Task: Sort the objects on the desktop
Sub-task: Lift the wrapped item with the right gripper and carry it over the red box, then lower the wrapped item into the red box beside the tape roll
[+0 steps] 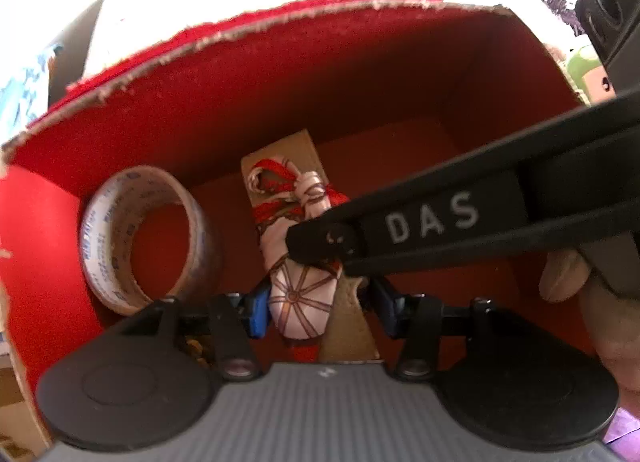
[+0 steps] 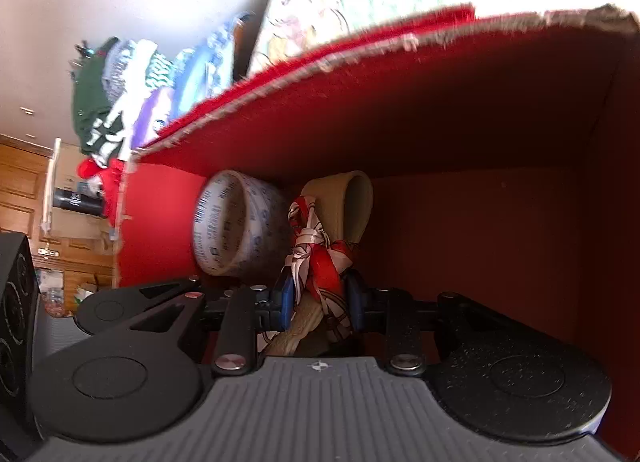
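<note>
A tan strap [image 1: 288, 149] with a red and white scarf [image 1: 308, 193] knotted around it lies inside a red box [image 1: 320, 81]. My left gripper [image 1: 322, 308] has its blue pads [image 1: 256, 310] pressed against both sides of this bundle. My right gripper [image 1: 320, 242] reaches in from the right, its black fingers lying over the scarf. In the right wrist view, my right gripper [image 2: 320, 300] is shut on the scarf [image 2: 324, 258] and strap [image 2: 352, 197], low in the red box [image 2: 440, 101].
A roll of clear printed tape [image 1: 148, 238] stands on edge just left of the bundle, close to the box's left wall; the same tape roll [image 2: 236, 221] shows in the right wrist view. A hand [image 1: 600, 322] holds the right gripper. Bags [image 2: 120, 81] and a wooden cabinet [image 2: 24, 181] lie outside the box.
</note>
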Demonstrator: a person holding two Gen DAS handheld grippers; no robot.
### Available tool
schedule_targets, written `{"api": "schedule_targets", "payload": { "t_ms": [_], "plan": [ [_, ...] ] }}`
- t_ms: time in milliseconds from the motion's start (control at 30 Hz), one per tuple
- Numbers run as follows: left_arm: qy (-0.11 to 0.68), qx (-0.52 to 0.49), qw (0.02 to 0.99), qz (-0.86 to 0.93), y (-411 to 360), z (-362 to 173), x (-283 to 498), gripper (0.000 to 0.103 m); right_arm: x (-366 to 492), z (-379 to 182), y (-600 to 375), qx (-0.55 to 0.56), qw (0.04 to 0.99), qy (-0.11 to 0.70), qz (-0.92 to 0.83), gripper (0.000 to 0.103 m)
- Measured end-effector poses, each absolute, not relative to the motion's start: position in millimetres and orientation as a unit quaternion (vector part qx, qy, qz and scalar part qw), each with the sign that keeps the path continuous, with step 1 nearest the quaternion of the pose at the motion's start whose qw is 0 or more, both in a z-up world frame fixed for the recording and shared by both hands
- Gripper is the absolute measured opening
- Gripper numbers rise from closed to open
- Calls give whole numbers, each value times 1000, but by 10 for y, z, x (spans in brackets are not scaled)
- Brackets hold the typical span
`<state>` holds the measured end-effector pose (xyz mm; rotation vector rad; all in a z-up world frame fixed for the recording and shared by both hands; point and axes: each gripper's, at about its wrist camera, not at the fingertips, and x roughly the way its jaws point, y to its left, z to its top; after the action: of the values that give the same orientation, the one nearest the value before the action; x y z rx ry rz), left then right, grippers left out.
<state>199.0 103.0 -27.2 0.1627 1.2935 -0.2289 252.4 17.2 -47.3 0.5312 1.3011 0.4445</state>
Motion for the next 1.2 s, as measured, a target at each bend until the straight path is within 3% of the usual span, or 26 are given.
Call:
{"api": "schedule_targets", "payload": {
  "t_ms": [367,533,1200],
  "plan": [
    [606,62,791,-66,1103,-276,1997,54,2617,-631,140,265,702,625,216,31],
    [597,66,797,-65,1092,-251,1977,60,2627,-685,117,266,692,636,216,33],
    [589,15,802,-100,1164,-204,1944,64,2435,-564,-283,305,746,567,169,31]
  ]
}}
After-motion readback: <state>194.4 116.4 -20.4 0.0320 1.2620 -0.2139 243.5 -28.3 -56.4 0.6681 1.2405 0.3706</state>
